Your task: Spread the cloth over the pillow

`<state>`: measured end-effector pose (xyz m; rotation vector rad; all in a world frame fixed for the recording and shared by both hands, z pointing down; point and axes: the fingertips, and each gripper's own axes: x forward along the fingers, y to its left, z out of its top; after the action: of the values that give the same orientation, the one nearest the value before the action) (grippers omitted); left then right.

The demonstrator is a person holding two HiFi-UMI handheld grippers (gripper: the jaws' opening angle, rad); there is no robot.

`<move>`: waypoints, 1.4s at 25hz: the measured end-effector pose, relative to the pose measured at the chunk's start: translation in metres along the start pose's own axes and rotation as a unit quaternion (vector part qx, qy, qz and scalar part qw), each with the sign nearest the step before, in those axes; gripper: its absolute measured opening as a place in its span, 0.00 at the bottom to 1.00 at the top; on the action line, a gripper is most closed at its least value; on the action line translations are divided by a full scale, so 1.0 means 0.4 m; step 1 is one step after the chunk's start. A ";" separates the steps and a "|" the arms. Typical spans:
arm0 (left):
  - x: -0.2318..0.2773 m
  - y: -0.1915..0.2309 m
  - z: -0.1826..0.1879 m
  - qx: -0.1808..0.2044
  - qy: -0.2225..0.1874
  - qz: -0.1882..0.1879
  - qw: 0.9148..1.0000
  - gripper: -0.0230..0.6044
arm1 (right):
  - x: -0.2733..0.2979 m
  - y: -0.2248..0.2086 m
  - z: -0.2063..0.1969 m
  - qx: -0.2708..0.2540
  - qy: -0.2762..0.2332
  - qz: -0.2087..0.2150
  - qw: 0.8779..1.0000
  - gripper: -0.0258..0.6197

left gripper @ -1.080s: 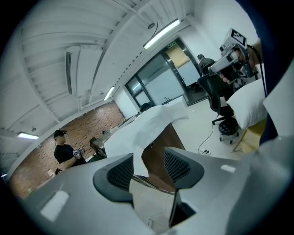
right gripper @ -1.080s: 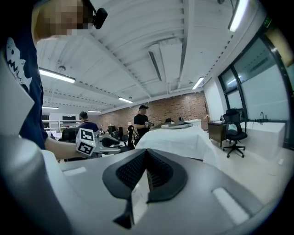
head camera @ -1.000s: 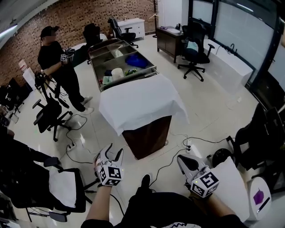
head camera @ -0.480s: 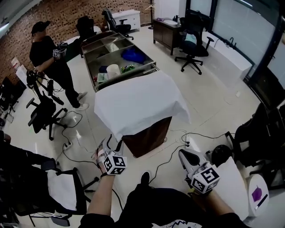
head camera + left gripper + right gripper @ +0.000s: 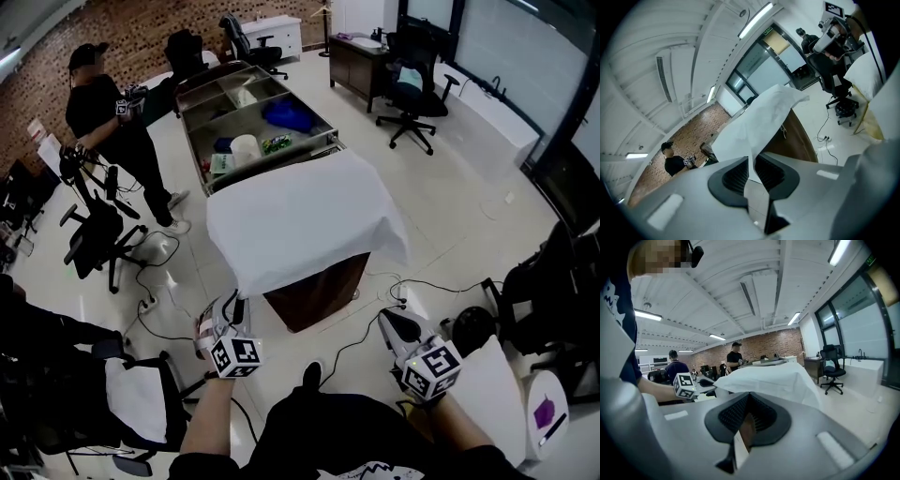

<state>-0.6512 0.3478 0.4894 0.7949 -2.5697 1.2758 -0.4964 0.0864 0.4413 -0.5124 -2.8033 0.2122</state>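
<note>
left hand-held gripper has just closed on the white cloth; right hand-held gripper jaws together, empty.

The white cloth drapes the whole top of the dark brown wooden stand, so whatever lies beneath it is hidden. In the grey metal compartment tray behind, a blue heap, a white roll and a green bit are too small to name. The right gripper covers the near edge of a white cushion-like slab.
</note>
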 end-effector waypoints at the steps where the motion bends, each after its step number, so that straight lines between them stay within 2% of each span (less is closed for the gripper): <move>1: -0.016 0.017 0.012 0.010 -0.006 0.006 1.000 0.08 | 0.007 -0.006 -0.006 -0.003 0.004 -0.003 1.000 0.05; 4: -0.068 0.075 0.062 0.045 -0.024 0.027 0.998 0.04 | 0.024 -0.028 -0.019 -0.023 0.012 -0.020 0.999 0.05; 8: -0.126 0.151 0.136 0.080 -0.043 0.047 0.995 0.04 | 0.054 -0.064 -0.030 -0.061 0.021 -0.048 0.997 0.07; 12: -0.163 0.212 0.205 0.100 -0.061 0.054 0.992 0.04 | 0.091 -0.125 -0.062 -0.098 0.040 -0.089 0.990 0.18; 15: -0.172 0.259 0.252 0.100 -0.076 0.054 0.991 0.04 | 0.129 -0.181 -0.103 -0.138 0.064 -0.118 0.981 0.25; 19: -0.167 0.310 0.297 0.104 -0.089 0.053 0.989 0.04 | 0.190 -0.248 -0.181 -0.150 0.101 -0.141 0.973 0.27; 23: -0.164 0.365 0.354 0.104 -0.110 0.060 0.987 0.04 | 0.240 -0.308 -0.242 -0.204 0.137 -0.182 0.952 0.34; 25: -0.158 0.383 0.400 0.093 -0.139 0.046 0.985 0.04 | 0.263 -0.331 -0.266 -0.216 0.150 -0.193 0.945 0.40; 28: -0.150 0.417 0.483 0.083 -0.174 0.022 0.981 0.04 | 0.303 -0.347 -0.290 -0.220 0.163 -0.201 0.940 0.45; 35: -0.141 0.486 0.610 0.104 -0.208 0.011 0.973 0.04 | 0.412 -0.320 -0.337 -0.220 0.190 -0.201 0.935 0.49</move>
<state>-0.6853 0.2759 0.1826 1.1918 -2.7891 1.5473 -0.6452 0.0404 0.6349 -0.0420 -2.4860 -0.5525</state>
